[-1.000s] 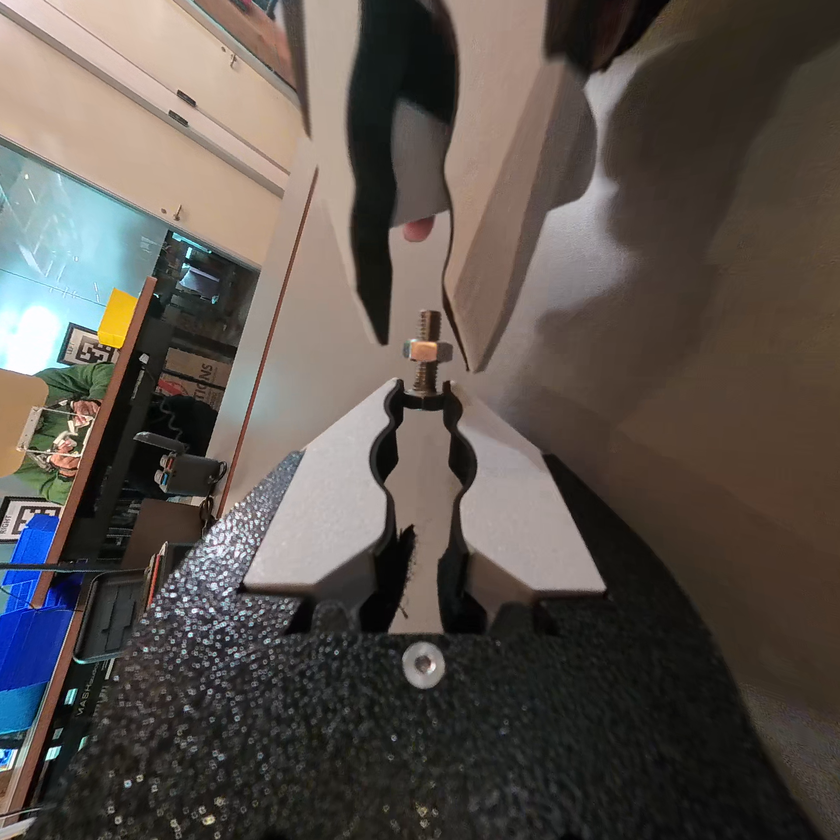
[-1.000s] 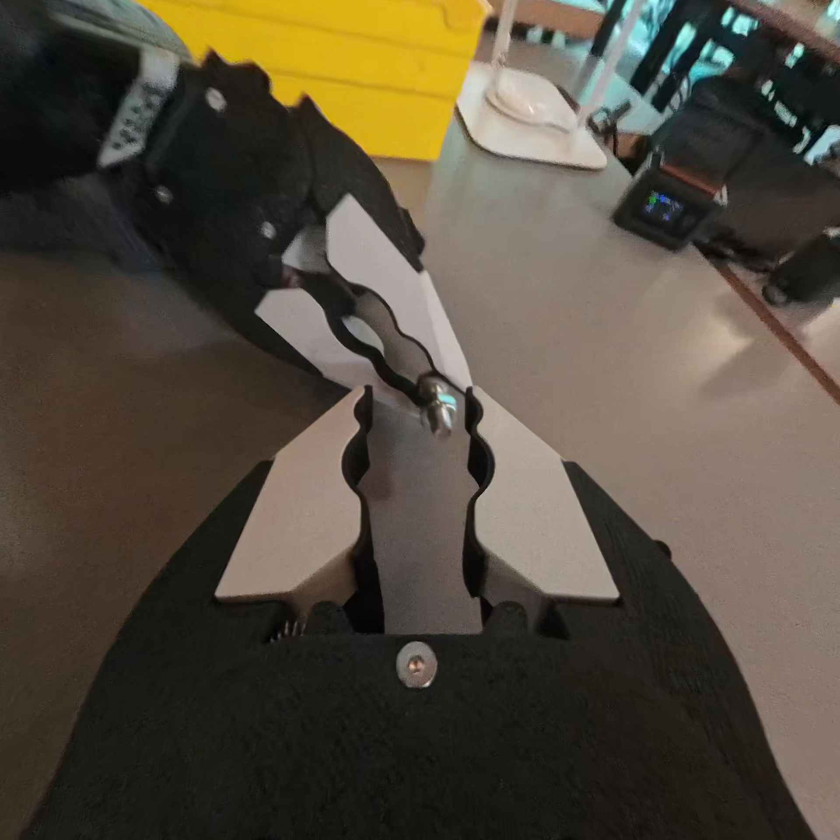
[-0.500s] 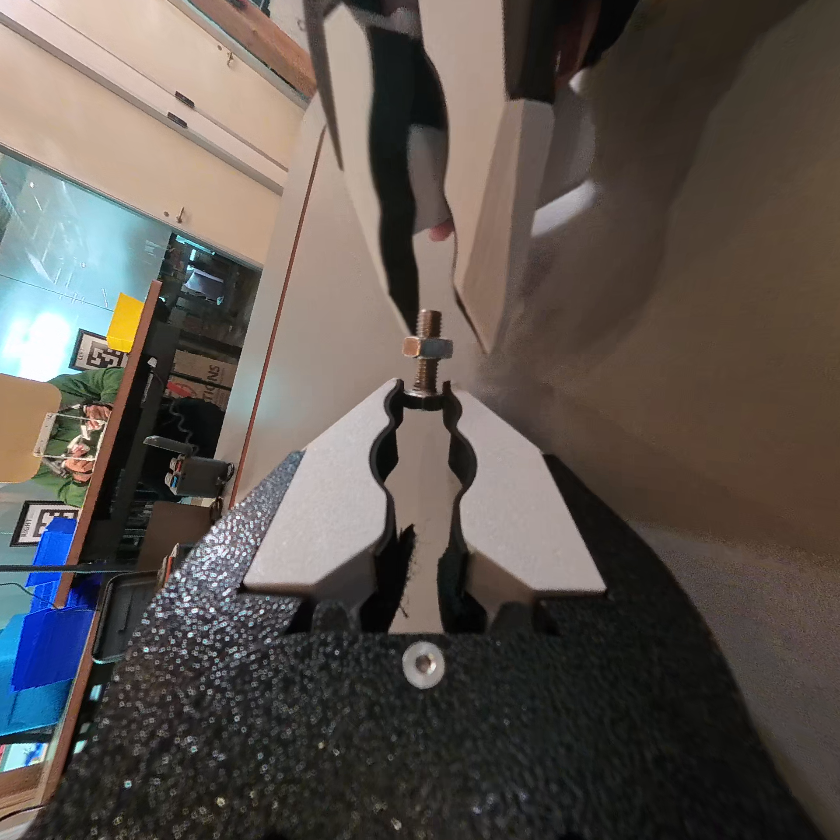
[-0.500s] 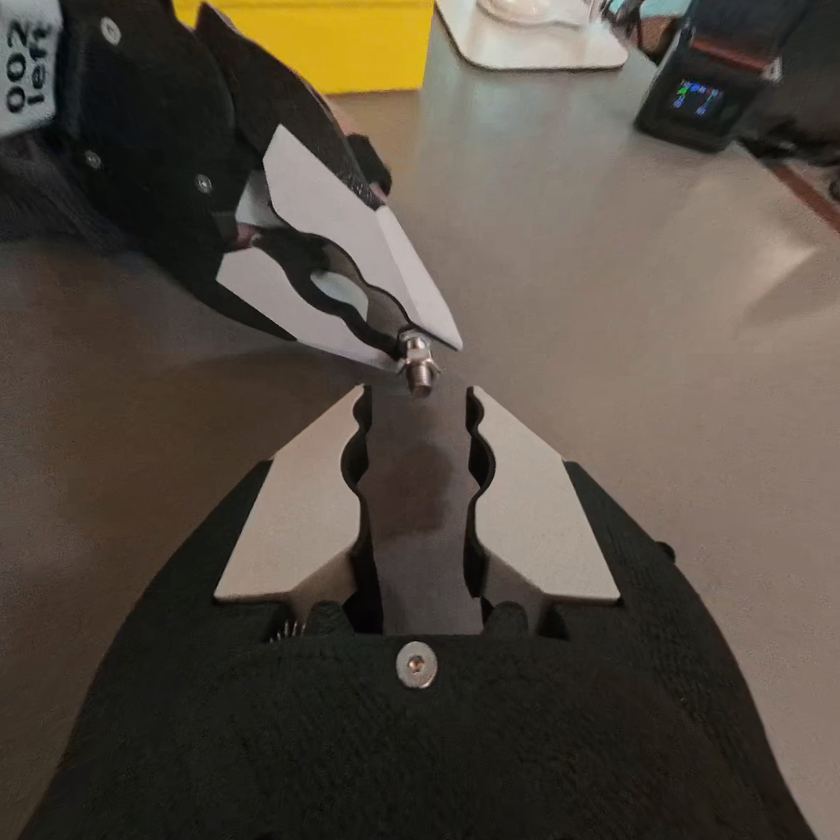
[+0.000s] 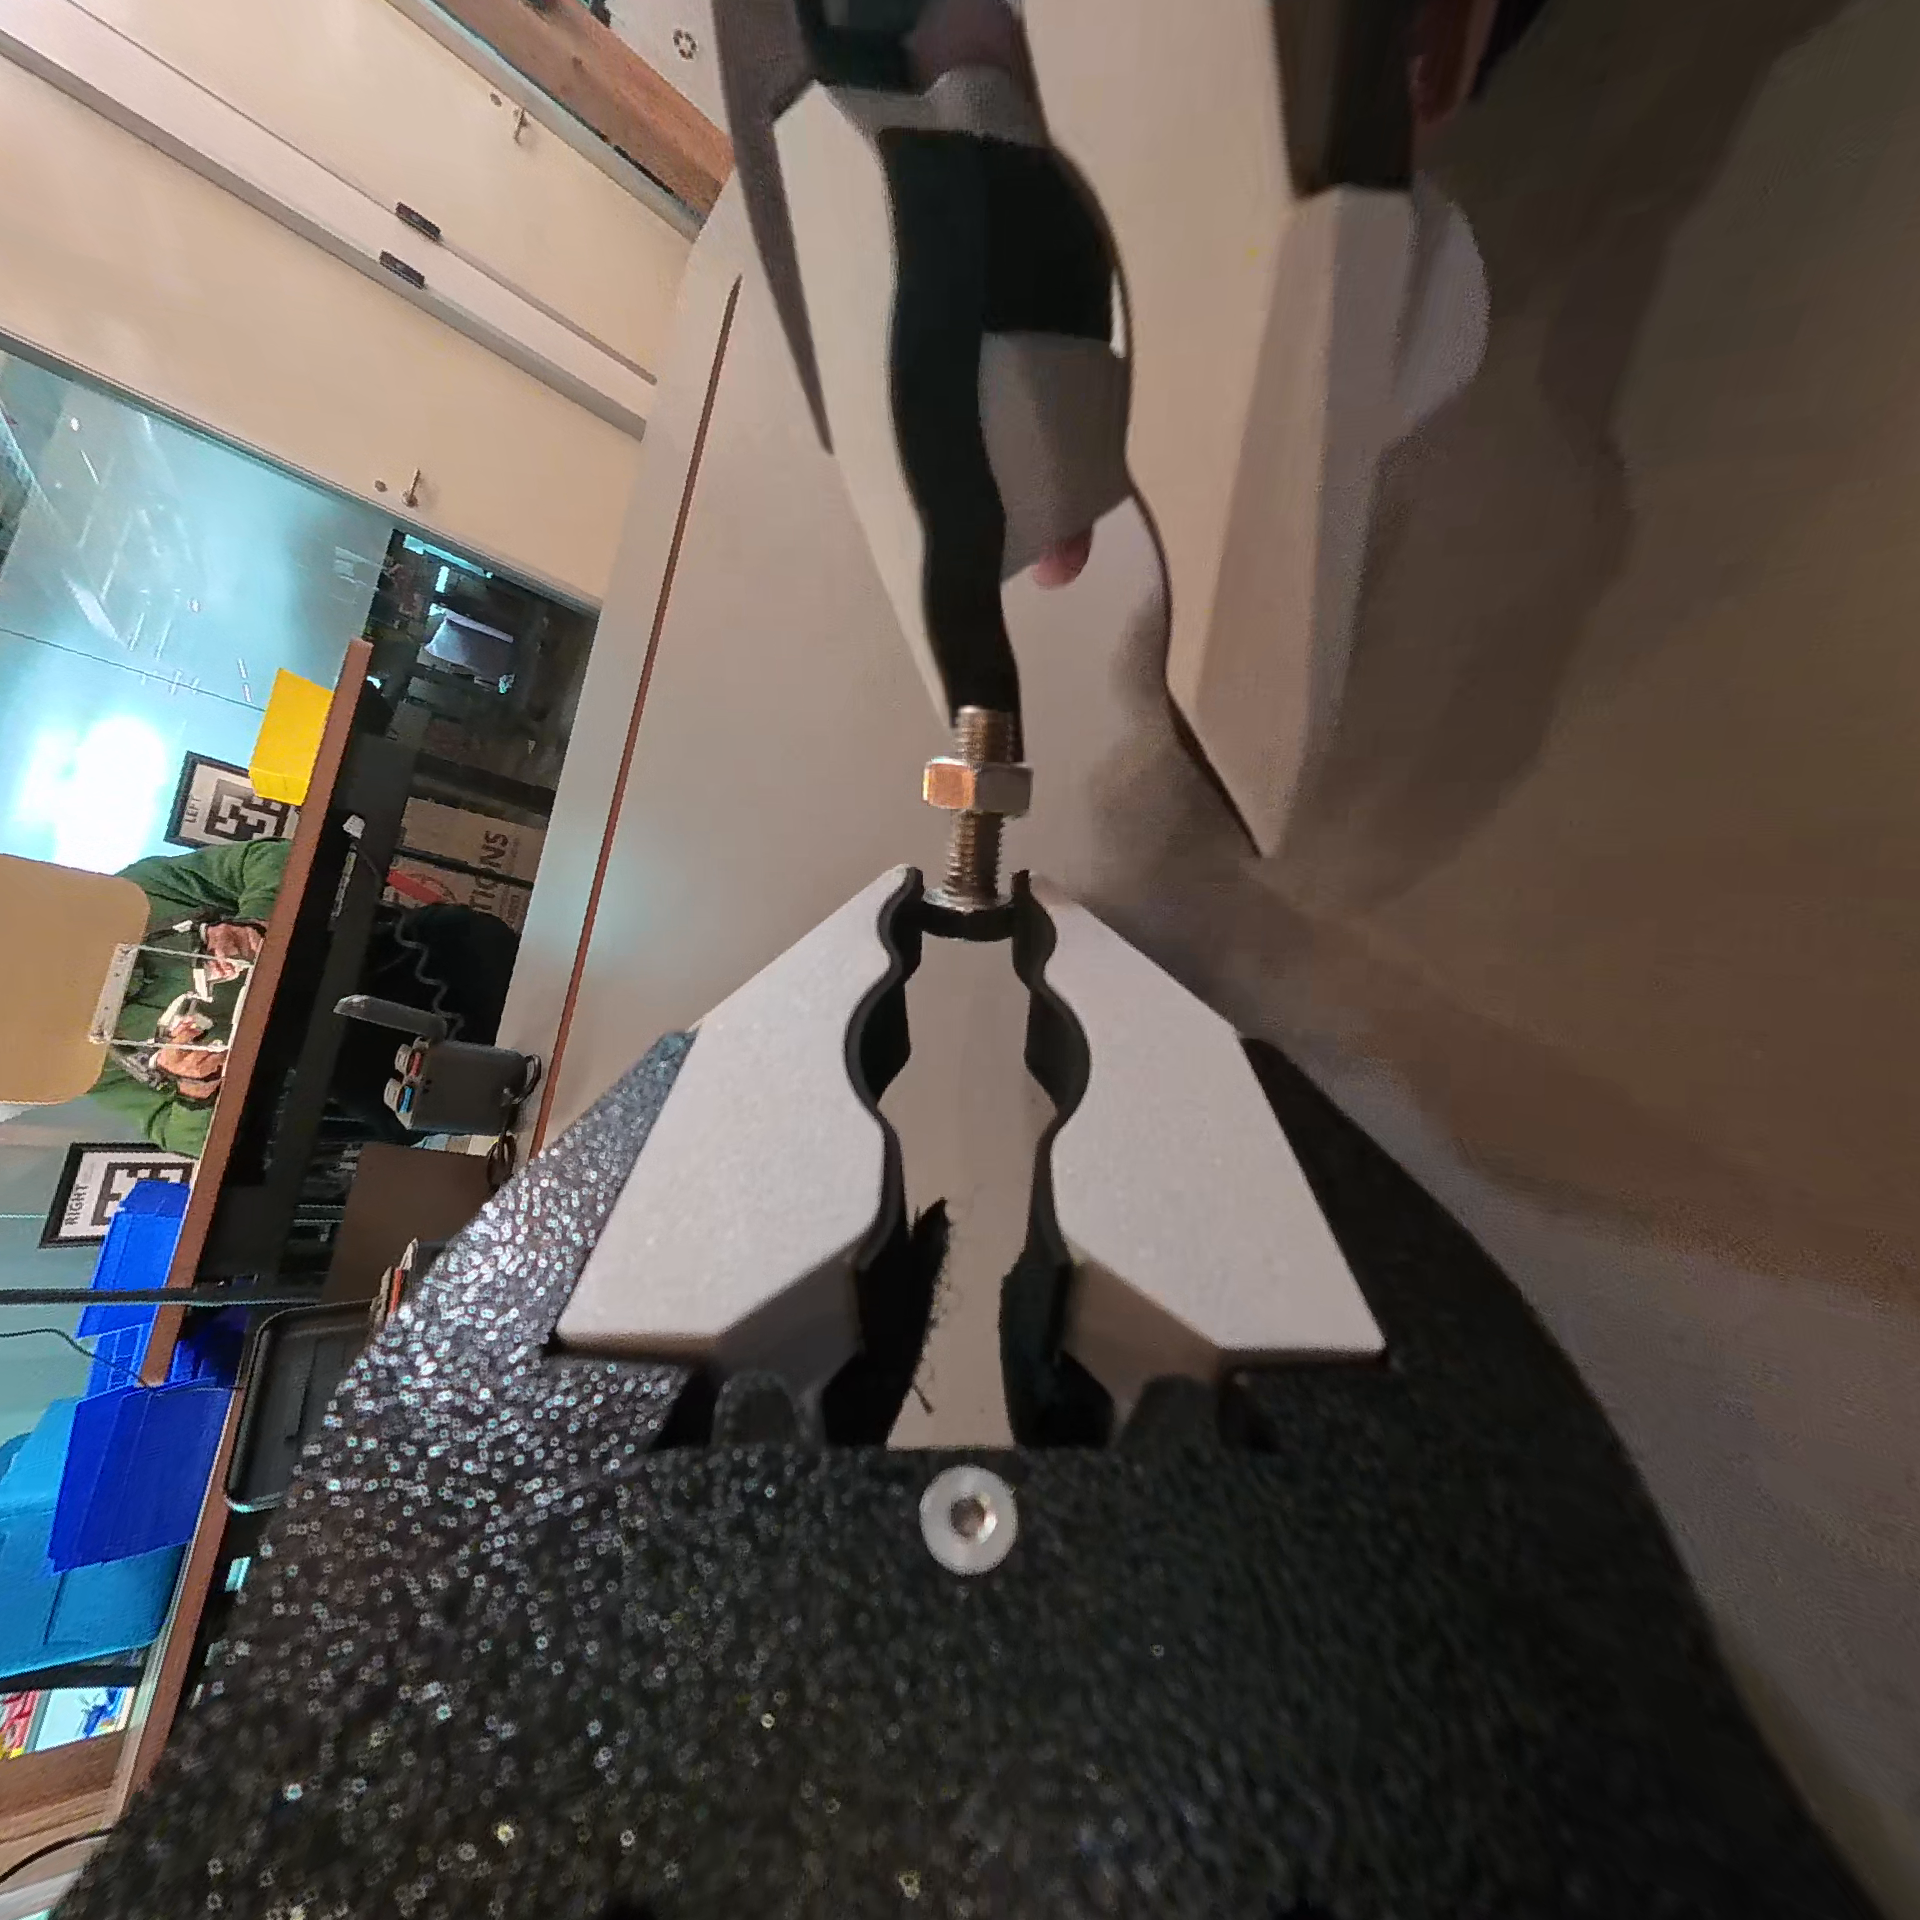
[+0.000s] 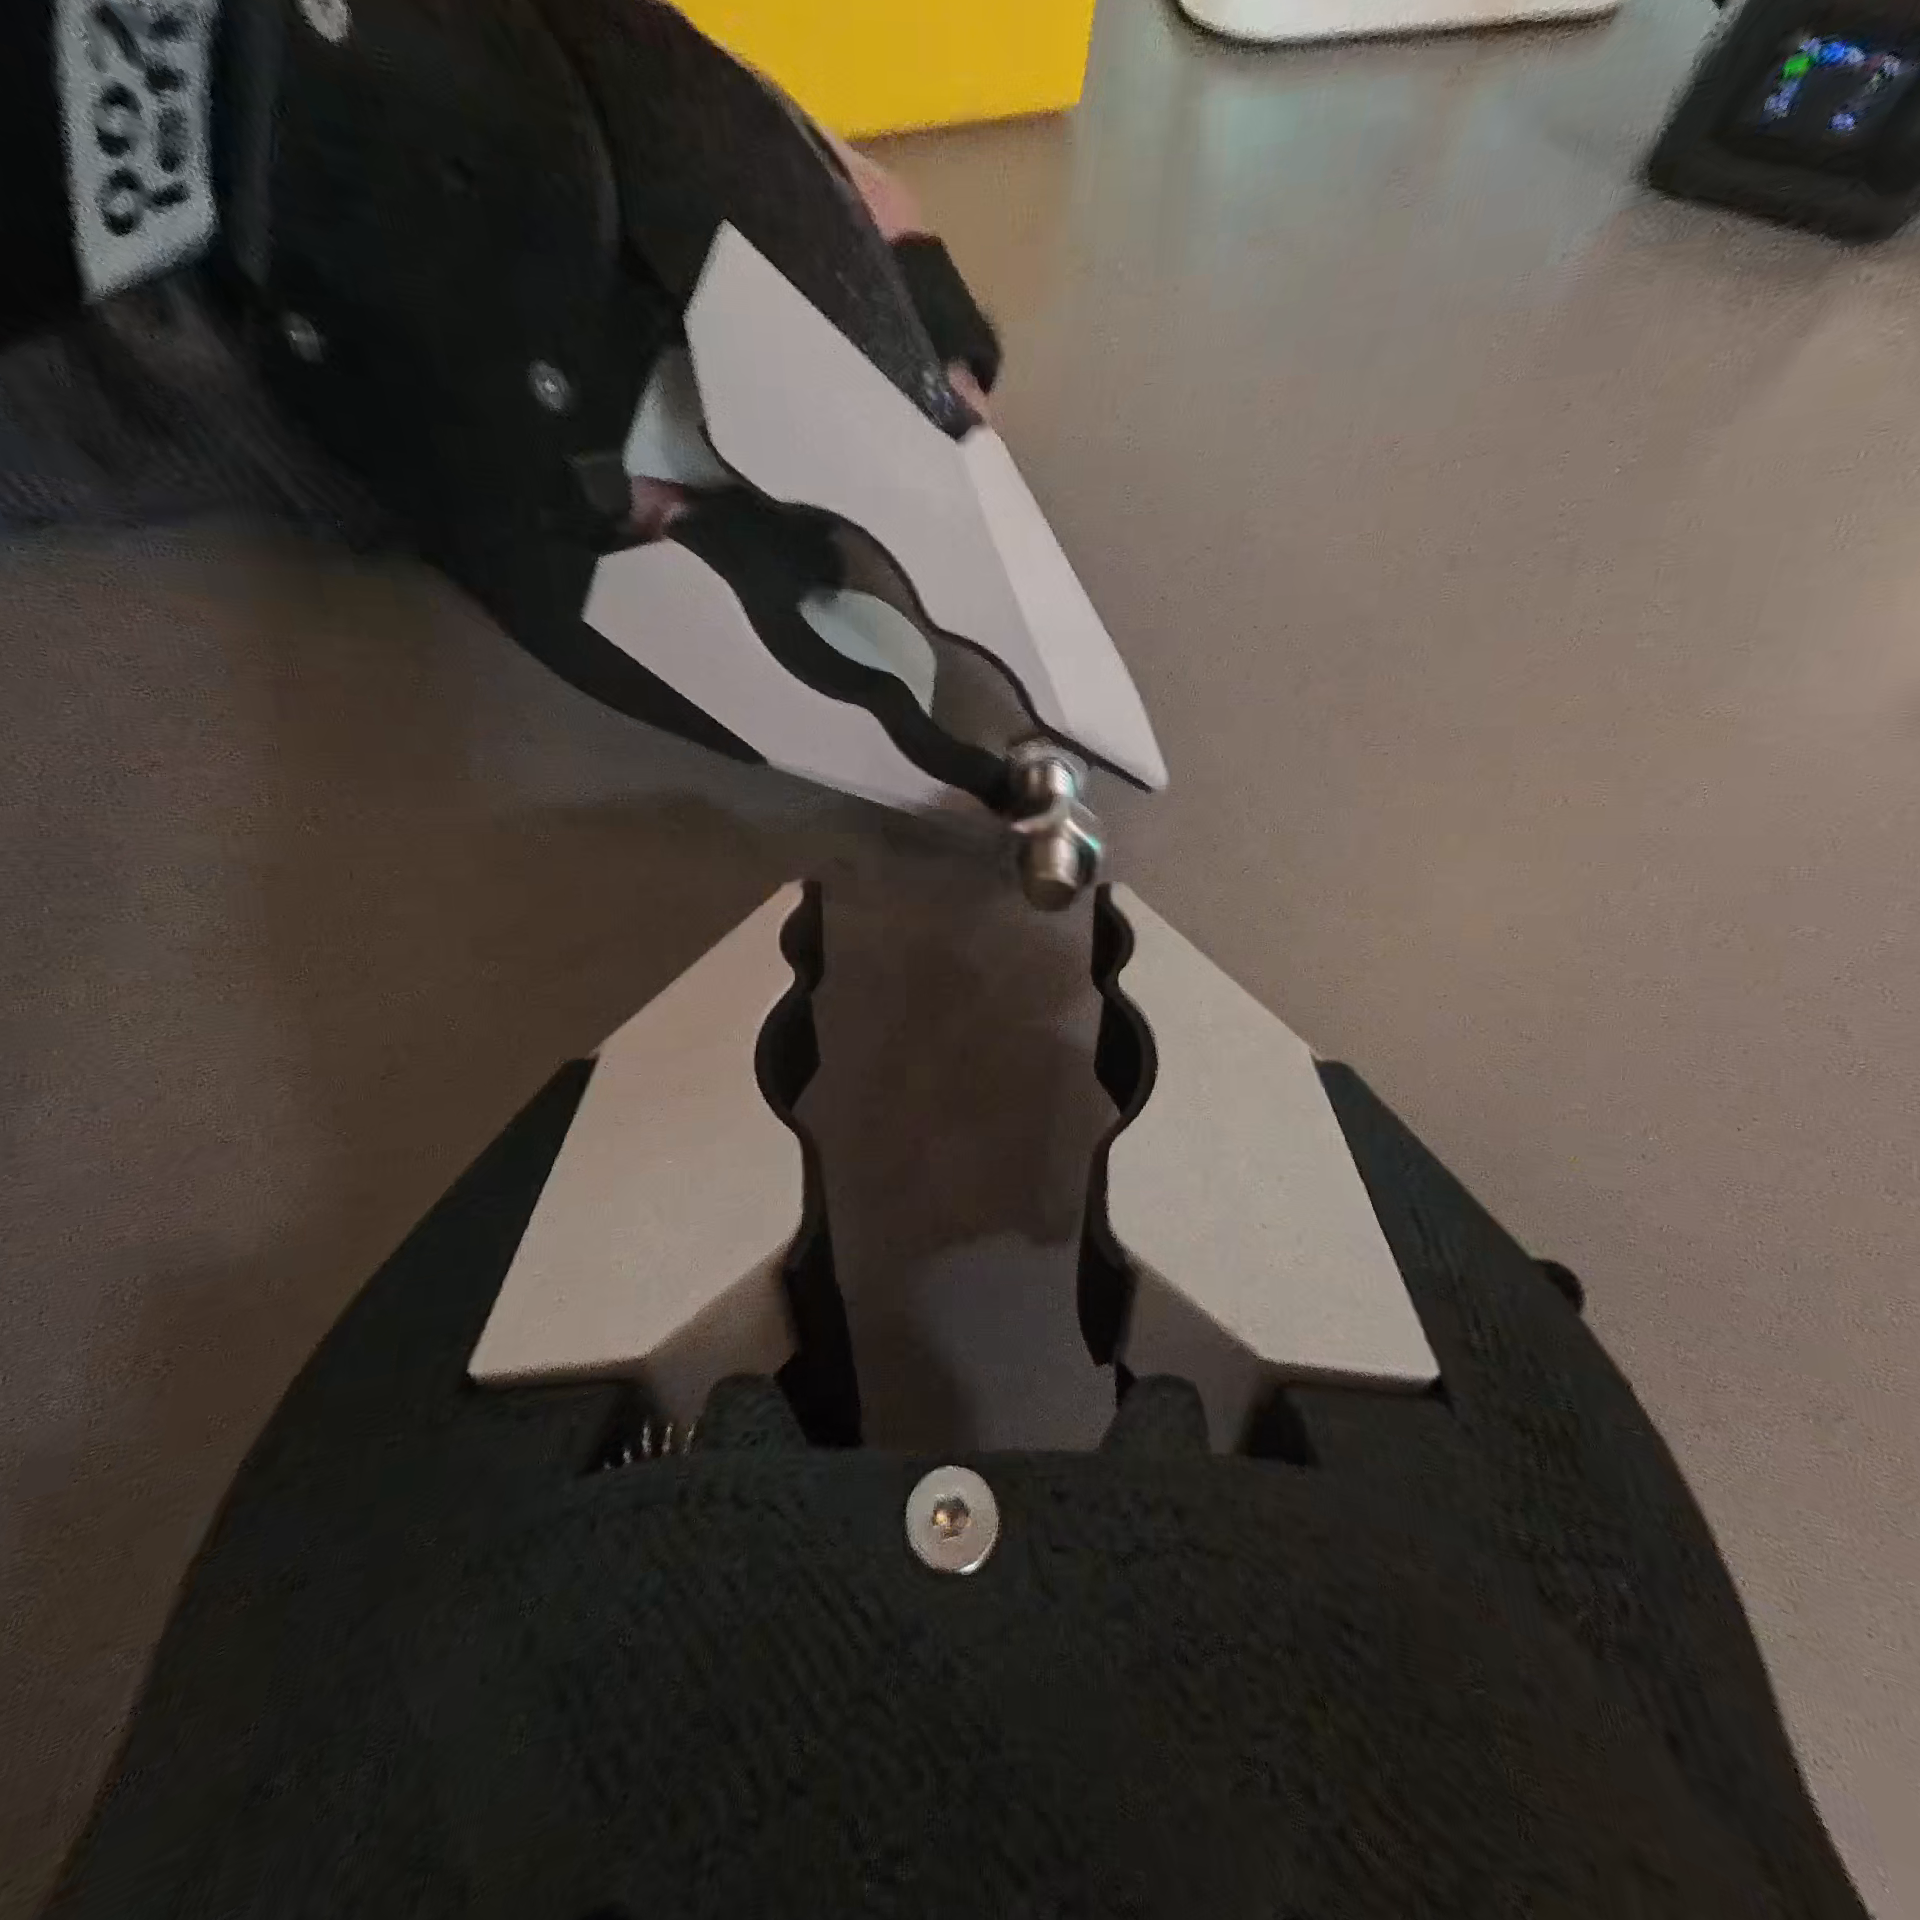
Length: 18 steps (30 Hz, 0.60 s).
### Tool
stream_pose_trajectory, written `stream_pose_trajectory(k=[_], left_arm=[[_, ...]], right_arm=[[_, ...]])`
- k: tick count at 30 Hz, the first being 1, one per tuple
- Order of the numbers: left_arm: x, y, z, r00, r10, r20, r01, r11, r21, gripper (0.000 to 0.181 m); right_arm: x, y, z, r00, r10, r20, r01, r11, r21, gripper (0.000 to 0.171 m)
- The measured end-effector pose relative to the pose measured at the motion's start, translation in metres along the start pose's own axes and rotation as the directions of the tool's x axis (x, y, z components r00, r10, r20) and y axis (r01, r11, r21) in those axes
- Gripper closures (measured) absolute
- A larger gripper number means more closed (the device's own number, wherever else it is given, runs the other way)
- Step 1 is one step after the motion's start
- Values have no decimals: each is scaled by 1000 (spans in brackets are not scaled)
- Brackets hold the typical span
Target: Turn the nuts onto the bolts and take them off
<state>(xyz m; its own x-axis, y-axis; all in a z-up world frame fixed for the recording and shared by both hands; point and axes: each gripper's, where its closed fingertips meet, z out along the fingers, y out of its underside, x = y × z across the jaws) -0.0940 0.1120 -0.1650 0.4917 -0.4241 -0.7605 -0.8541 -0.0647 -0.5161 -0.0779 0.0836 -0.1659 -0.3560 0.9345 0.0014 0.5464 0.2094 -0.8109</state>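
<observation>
My left gripper (image 5: 968, 885) is shut on the head of a steel bolt (image 5: 972, 847), which sticks out past its tips. A hex nut (image 5: 977, 785) sits partway along the thread. In the right wrist view the left gripper (image 6: 1039, 784) comes in from the upper left with the bolt (image 6: 1051, 873) and nut (image 6: 1058, 816) pointing at me. My right gripper (image 6: 951, 899) is open and empty. The bolt's end hangs just beyond its tips, close to the right fingertip (image 6: 1117, 914) and apart from it. In the left wrist view the right gripper (image 5: 1117, 779) stands open just past the nut.
All this hangs over a grey table (image 6: 1507, 727). A yellow bin (image 6: 935, 62) and a black device with a lit screen (image 6: 1797, 114) stand at the far side. A person in green (image 5: 197, 935) and blue bins (image 5: 104, 1455) are off beyond the table. Both grippers' tips are close together, under 4 cm apart.
The nut was between my right gripper's open fingertips. The right gripper has drawn back, still open, and the bolt now sits just ahead of its tips, shifted right. The left gripper keeps its hold.
</observation>
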Motion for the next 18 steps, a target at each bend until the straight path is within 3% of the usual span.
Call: stream_pose_trajectory(k=[2, 4, 5, 8, 12, 15, 18], left_arm=[[0, 0, 0, 1000, -2, -2, 2, 1000, 4, 166], [0, 0, 0, 1000, -5, -3, 5, 1000, -2, 166], [0, 0, 0, 1000, -4, -2, 4, 1000, -2, 166], [0, 0, 0, 1000, -3, -1, 3, 1000, -2, 166], [0, 0, 0, 1000, 1, -2, -1, 1000, -4, 166], [0, 0, 0, 1000, -3, -1, 3, 1000, -2, 166], [0, 0, 0, 1000, -2, -1, 2, 1000, -8, 166]], right_arm=[[-8, -18, -1, 996, -93, -15, 94, 991, 90, 109], [-29, -42, -12, 974, -227, 6, 218, 944, 246, 121], [-26, -48, -17, 977, -214, -18, 210, 937, 281, 128], [-2, -25, -14, 999, -45, -18, 47, 991, 129, 117], [2, -3, -8, 1000, 7, -4, -7, 1000, 17, 121], [-6, -16, -6, 997, -76, -11, 76, 994, 74, 110], [-30, -48, -18, 982, -187, 23, 174, 949, 264, 125]])
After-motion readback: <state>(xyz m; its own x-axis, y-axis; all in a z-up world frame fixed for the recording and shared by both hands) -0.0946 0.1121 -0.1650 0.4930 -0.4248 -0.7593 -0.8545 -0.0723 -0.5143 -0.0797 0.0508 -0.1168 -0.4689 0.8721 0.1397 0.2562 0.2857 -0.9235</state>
